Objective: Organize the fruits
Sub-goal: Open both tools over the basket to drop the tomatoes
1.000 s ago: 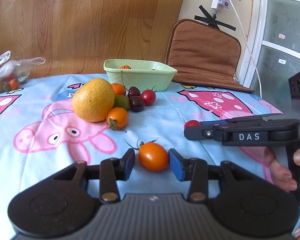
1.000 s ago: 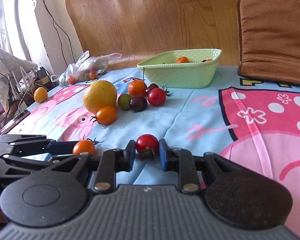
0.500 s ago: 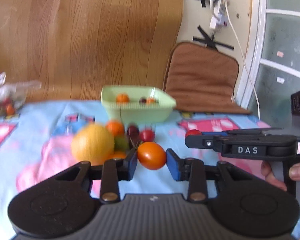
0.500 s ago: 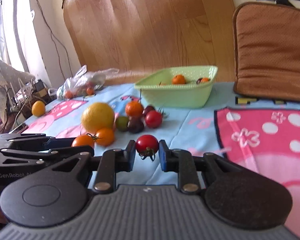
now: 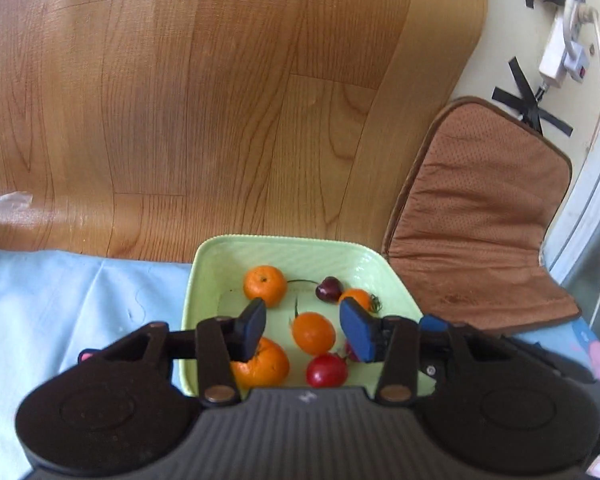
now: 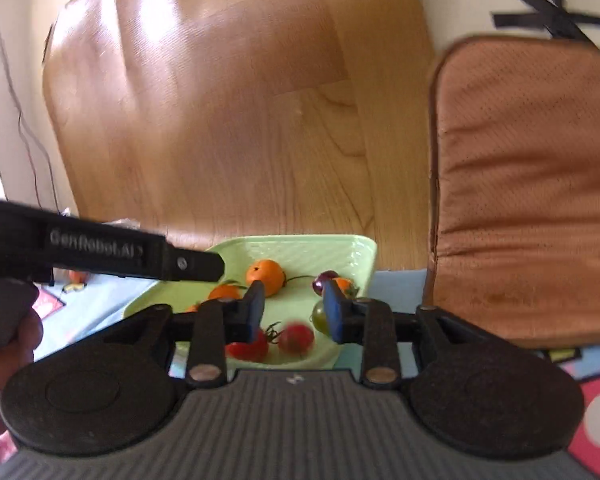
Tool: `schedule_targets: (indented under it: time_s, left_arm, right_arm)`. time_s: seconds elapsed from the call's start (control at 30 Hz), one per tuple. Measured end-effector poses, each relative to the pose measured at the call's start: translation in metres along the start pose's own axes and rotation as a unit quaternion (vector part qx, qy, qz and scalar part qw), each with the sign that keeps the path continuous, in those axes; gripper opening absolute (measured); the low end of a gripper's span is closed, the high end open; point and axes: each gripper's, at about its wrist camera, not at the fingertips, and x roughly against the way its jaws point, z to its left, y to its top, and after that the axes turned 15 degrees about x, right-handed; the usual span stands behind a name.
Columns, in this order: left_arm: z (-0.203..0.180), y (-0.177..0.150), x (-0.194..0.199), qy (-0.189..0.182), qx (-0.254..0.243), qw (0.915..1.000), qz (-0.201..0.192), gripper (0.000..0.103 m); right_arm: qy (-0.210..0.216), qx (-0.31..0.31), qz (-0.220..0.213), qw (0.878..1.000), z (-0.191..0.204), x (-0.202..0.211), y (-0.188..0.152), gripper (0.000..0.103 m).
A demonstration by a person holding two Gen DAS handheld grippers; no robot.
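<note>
Tomatoes drop: left tongs (image 5: pixel 303 330) spreading above the green dish (image 5: pixel 204 268), orange tomato (image 5: pixel 314 333) loose directly beneath. Right tongs (image 6: pixel 293 312) widening too, red tomato (image 6: pixel 296 338) blurred just below, clear of both pads, over the dish's near corner.

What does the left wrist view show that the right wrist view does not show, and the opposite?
Only the left wrist view shows the white power strip on the wall and a large orange fruit at the dish's near edge. Only the right wrist view shows a green tomato and the hand holding the left gripper. Both share the green dish, the brown cushion and the stemmed orange fruit. Both grippers' fingers are opening, nothing between them.
</note>
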Motion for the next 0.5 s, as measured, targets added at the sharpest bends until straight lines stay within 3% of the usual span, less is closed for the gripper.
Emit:
schedule_targets:
  time_s: [0.1,0.27,0.5]
  left_arm:
    - [0.006,-0.005,0.028,-0.014,0.006,0.9995,-0.027,0.042]
    - [0.034,-0.034,0.106,-0.039,0.036,0.9959,-0.073,0.042]
    - [0.068,-0.105,0.182,0.004,0.008,0.9957,-0.092,0.041]
  right_arm:
    - [-0.014,-0.008,-0.037,0.999,-0.006,0.016,0.008,0.037]
    - [0.015,-0.040,-0.039,0.998,-0.006,0.031,0.012,0.038]
    - [0.081,-0.013,0.006,0.997,0.033,0.055,-0.002,0.038]
